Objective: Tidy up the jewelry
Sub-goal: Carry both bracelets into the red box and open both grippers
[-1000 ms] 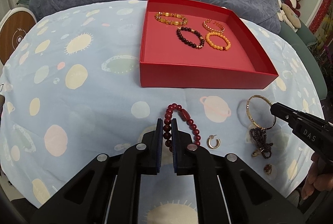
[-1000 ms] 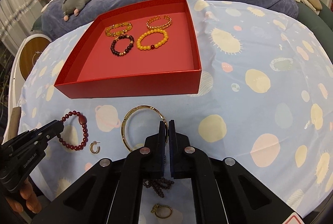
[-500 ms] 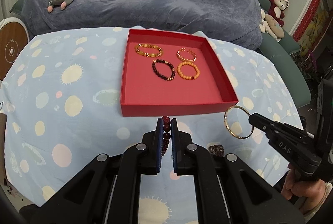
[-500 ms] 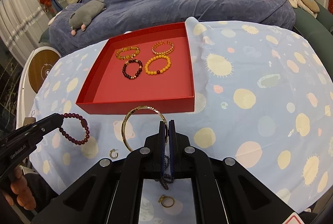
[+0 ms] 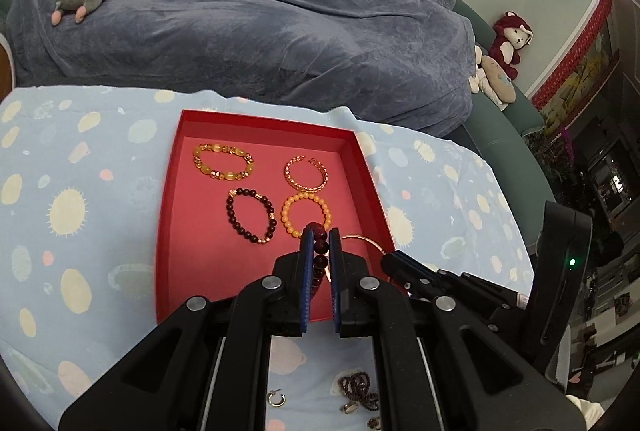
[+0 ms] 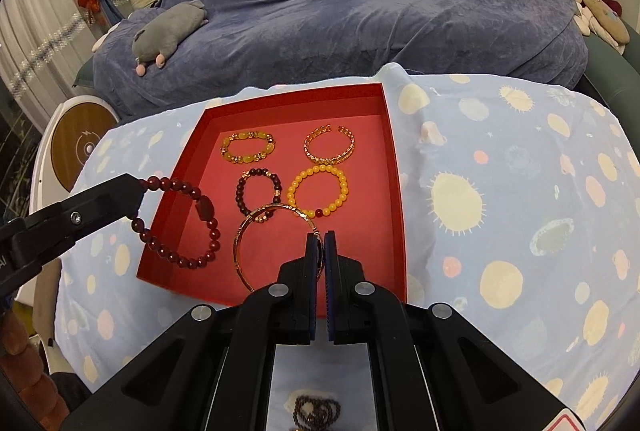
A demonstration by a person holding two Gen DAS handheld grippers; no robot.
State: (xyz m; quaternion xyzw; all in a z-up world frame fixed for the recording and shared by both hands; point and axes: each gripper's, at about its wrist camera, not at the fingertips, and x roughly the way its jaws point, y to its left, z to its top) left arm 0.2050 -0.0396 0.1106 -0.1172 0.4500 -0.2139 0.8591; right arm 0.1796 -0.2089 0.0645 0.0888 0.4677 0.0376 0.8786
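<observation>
Both grippers are hanging over the red tray at once, each with a catch. The left gripper is clamping a dark red bead bracelet between its blue pads; from the right wrist view the loop is dangling clear of the worktop, hanging above the tray's left wall. The right gripper is pinching a thin gold bangle by its rim, jaws drawn tight on it, and the ring is floating above the tray's near half, overlapping the sight of the bracelets below.

Four pieces are lying on the tray floor in two rows. At the back, a yellow and gold bead bracelet is sitting to the left and an open gold cuff to the right. In front of them, a dark bead bracelet is resting just beside an orange bead bracelet, the two close but apart.

On the spotted blue cloth nearer the person, outside the tray, more is waiting: a small hoop earring, a tangle of dark beads and a ring just beside it, all seen under the left gripper's frame.

Behind the worktop a blue-covered bed is carrying a grey plush toy.
</observation>
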